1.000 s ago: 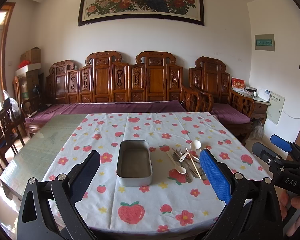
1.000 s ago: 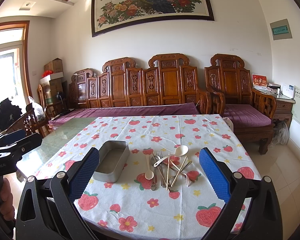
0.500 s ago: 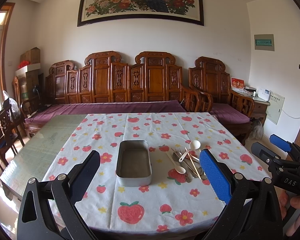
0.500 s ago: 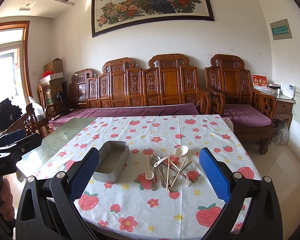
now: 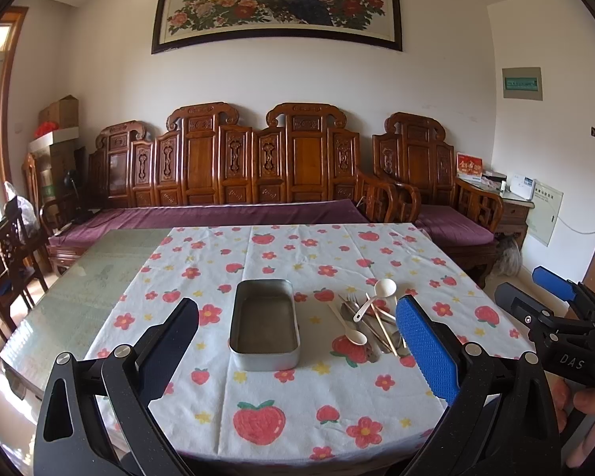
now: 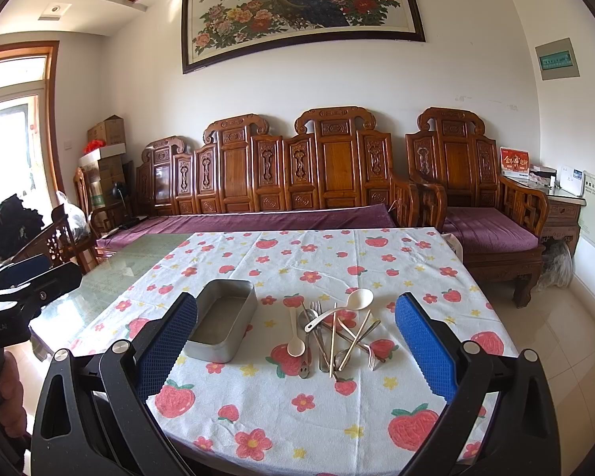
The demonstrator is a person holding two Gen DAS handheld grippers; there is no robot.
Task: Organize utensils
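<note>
Both grippers, L (image 5: 297, 341) & R (image 6: 297, 341), are held wide, empty, above table edge. Utensil pile (image 6: 333, 333) is centred ahead of R; tin (image 5: 265, 323) ahead of L, presumably as receptacle.

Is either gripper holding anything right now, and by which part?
Nothing is held. Left gripper and right gripper are both open, short of the utensils.

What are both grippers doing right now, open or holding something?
Left gripper: open, holding nothing.
Right gripper: open, holding nothing.
</note>
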